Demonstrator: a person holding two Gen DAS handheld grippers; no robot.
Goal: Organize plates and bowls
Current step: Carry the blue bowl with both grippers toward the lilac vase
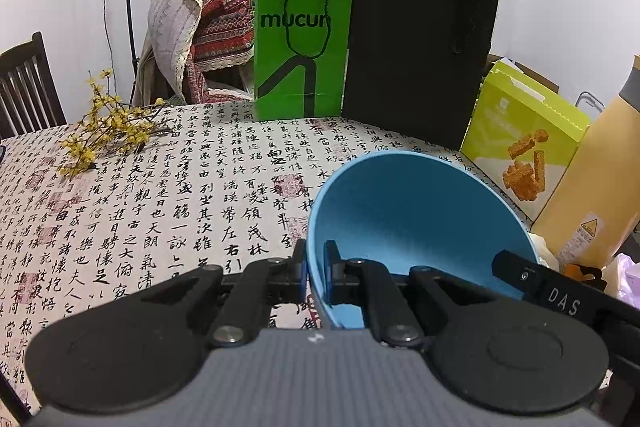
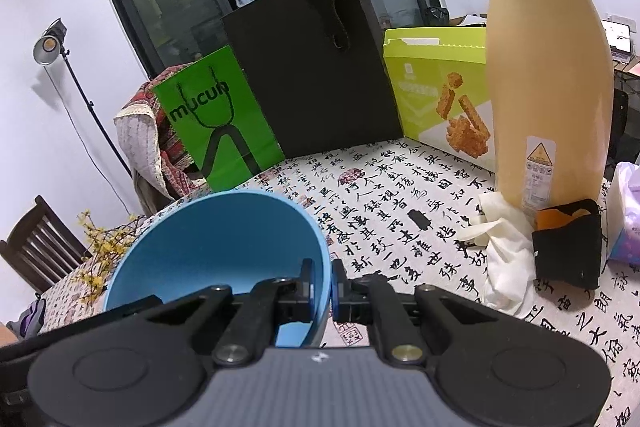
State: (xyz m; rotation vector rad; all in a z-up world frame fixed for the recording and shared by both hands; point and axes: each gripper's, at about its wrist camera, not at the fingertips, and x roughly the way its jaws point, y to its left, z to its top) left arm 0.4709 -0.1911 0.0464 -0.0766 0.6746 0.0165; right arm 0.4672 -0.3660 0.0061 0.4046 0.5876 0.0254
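The left gripper (image 1: pixel 316 273), a black two-finger tool with blue pads, is seen clamped on the left side of the rim of a round light-blue bowl (image 1: pixel 404 219), one pad outside the wall and one inside. The right gripper (image 2: pixel 322 285), of the same make, is pinched on the opposite, right side of the same bowl's rim, again with the wall caught between its pads. Thus the bowl is held by both tools at once, tilted so that its hollow is turned toward the cameras; whether its base touches the table cannot be told.

Beneath and around the bowl, a table covered by a cream cloth printed with black calligraphy (image 1: pixel 168 203) is spread. A sprig of small yellow flowers (image 1: pixel 104 127) is laid near the cloth's far left corner. Along the far edge, a bright green paper bag (image 1: pixel 302 51) is stood upright, with a taller black paper bag (image 1: pixel 416 59) just beside it and a lime-green snack box (image 2: pixel 436 87) next to that. To the right, a tall tan flask with a grey collar (image 2: pixel 548 67) is placed, and a crumpled white cloth (image 2: pixel 504 251) and a small black pouch (image 2: pixel 568 251) are found at its foot. A dark wooden chair (image 1: pixel 24 83) is seen beyond the table.
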